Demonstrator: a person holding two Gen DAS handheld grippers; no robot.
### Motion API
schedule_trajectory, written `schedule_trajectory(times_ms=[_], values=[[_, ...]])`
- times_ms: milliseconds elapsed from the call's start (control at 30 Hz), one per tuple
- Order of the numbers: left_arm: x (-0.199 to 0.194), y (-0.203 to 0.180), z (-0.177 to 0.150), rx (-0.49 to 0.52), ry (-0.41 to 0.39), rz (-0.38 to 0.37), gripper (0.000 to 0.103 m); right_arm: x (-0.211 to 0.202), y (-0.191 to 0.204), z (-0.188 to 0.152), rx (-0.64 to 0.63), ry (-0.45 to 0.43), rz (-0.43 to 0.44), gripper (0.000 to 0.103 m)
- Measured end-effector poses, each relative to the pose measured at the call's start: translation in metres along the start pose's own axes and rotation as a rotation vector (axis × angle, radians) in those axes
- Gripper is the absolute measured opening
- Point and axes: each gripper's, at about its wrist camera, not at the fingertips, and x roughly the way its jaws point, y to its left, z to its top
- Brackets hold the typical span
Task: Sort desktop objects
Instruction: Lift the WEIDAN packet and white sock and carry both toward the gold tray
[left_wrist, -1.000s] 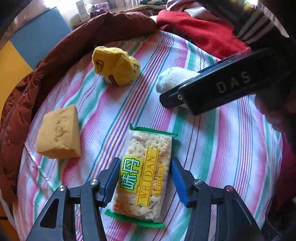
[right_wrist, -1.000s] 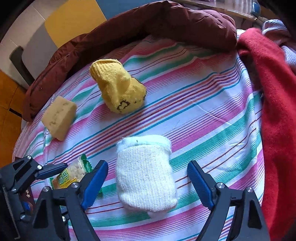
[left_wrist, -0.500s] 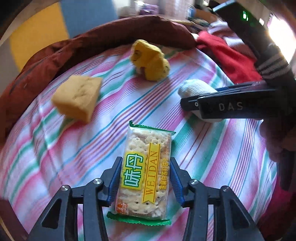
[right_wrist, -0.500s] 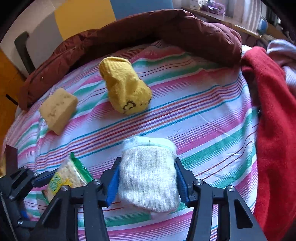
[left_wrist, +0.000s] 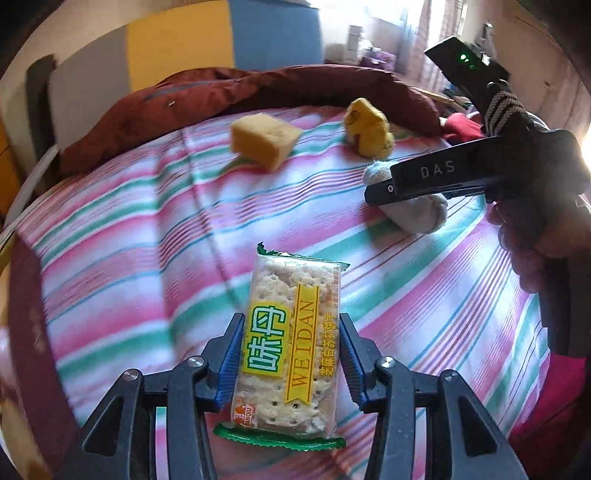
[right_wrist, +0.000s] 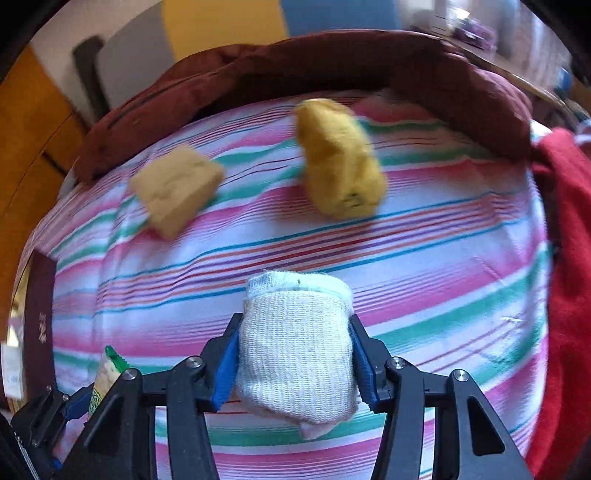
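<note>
My left gripper is shut on a cracker packet with a green-edged wrapper, held above the striped cloth. My right gripper is shut on a rolled white sock, also lifted off the cloth; it shows in the left wrist view under the black right gripper body. A yellow sponge block and a rolled yellow sock lie on the far part of the cloth. The packet's tip shows at the lower left of the right wrist view.
A dark red jacket lies along the far edge of the cloth. A bright red garment lies along the right side. A dark red booklet sits at the left edge.
Both grippers closed on their objects, the left on the packet and the right on the white sock, and lifted them. Both views have tilted up and swung, so the sponge and yellow sock sit farther off.
</note>
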Motion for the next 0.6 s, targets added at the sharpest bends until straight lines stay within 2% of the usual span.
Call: schedule_trajectory(times_ms=[100, 267, 333, 600], values=[[-0.016, 0.011, -0.008, -0.039, -0.02, 0.021, 0.049, -0.003, 0.014, -0.01, -0.059, -0.006, 0.048, 0.054], [-0.048, 0.025, -0.015, -0.074, -0.076, 0.064, 0.049, 0.004, 0.056, -0.014, -0.138, -0.001, 0.068, 0.054], [-0.056, 0.026, -0.016, -0.083, -0.097, 0.07, 0.049, -0.006, 0.052, -0.034, -0.16, -0.008, 0.068, 0.054], [-0.091, 0.041, -0.021, -0.099, -0.139, 0.1, 0.049, 0.005, 0.075, -0.036, -0.181, -0.019, 0.093, 0.054]])
